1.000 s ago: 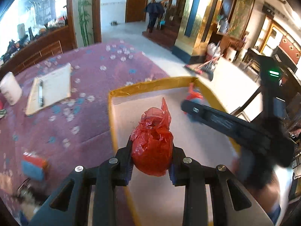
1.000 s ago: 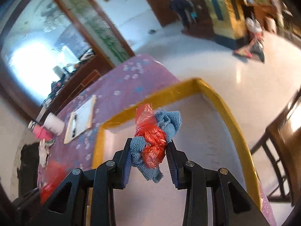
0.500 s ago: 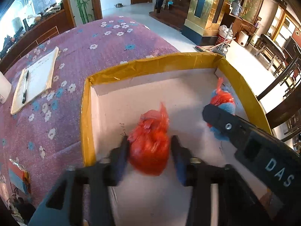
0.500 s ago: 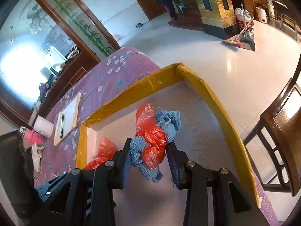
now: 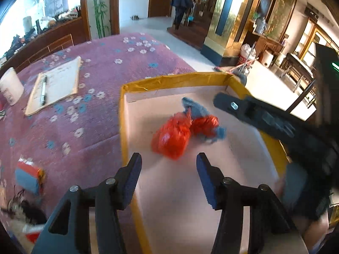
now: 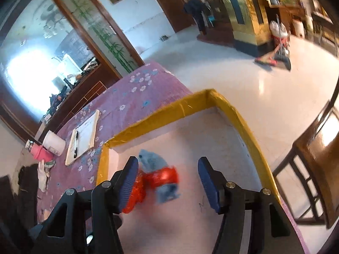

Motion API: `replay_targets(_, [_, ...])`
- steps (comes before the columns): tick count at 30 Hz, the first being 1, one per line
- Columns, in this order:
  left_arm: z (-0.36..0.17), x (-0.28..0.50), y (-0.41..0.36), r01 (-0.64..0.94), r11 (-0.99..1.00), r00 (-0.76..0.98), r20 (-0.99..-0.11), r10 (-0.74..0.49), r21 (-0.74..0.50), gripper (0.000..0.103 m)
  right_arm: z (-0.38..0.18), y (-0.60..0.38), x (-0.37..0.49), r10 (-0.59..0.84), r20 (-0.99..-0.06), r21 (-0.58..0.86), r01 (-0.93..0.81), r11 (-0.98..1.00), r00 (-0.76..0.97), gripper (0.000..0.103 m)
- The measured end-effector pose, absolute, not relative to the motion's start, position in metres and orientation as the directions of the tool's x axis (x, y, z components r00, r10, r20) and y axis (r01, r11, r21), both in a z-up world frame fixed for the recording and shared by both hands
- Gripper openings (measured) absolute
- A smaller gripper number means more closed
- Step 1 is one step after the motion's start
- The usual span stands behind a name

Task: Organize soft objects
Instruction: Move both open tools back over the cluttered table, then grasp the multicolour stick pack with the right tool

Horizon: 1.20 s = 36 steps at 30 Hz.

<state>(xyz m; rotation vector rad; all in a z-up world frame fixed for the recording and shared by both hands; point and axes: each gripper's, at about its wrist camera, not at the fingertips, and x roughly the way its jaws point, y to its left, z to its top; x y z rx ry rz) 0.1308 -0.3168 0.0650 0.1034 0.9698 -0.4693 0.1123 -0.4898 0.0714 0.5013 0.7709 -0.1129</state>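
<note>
A red plastic bag bundle (image 5: 171, 137) lies on the floor of the yellow-edged cardboard box (image 5: 169, 80), just ahead of my left gripper (image 5: 168, 173). That gripper's jaws are opening and nothing is between its pads. A blue cloth wrapped with red plastic (image 5: 203, 122) rests against the red bundle. In the right wrist view this blue cloth bundle (image 6: 159, 175) lies blurred in the box (image 6: 233, 110) below my right gripper (image 6: 168, 182), whose jaws are opening without touching it. The red bag (image 6: 135, 194) peeks from behind the right gripper's left finger.
A purple flowered cloth (image 5: 89, 67) covers the table. On it lie a notepad with a pen (image 5: 55, 86), a white cup (image 5: 9, 86) and a blue-and-orange object (image 5: 28, 175) at the left. A wooden chair (image 6: 313, 169) stands right of the box. A person (image 5: 182, 6) walks far off.
Both grippers have opened and let go. The red bag dropped from the left gripper and the blue cloth bundle from the right; both now lie together in the box.
</note>
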Motion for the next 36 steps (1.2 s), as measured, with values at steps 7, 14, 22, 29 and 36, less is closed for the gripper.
replay_targets(7, [0.081, 0.050, -0.263, 0.435, 0.895, 0.564, -0.746, -0.354, -0.096, 0.064, 0.096, -0.466, 0.100, 0.079, -0.618, 0.349, 0.182, 0.919, 0.782, 0.062])
replay_targets(14, [0.070, -0.026, -0.200, 0.447, 0.894, 0.651, -0.691, -0.315, 0.014, 0.074, 0.118, -0.407, 0.059, 0.129, -0.592, 0.297, 0.066, 0.953, 0.796, 0.063])
replay_targets(22, [0.048, -0.047, -0.107, 0.313, 0.950, 0.686, -0.689, -0.232, -0.008, 0.074, 0.098, -0.295, -0.040, 0.298, -0.551, 0.245, -0.190, 0.951, 0.780, 0.074])
replay_targets(29, [0.049, -0.055, -0.045, 0.187, 0.982, 0.758, -0.630, -0.170, -0.040, 0.075, 0.065, -0.256, -0.068, 0.373, -0.587, 0.220, -0.303, 0.927, 0.718, 0.074])
replay_targets(36, [0.052, -0.064, -0.030, 0.186, 0.980, 0.768, -0.613, -0.187, -0.067, 0.075, 0.047, -0.251, -0.065, 0.436, -0.629, 0.298, -0.319, 0.900, 0.643, 0.074])
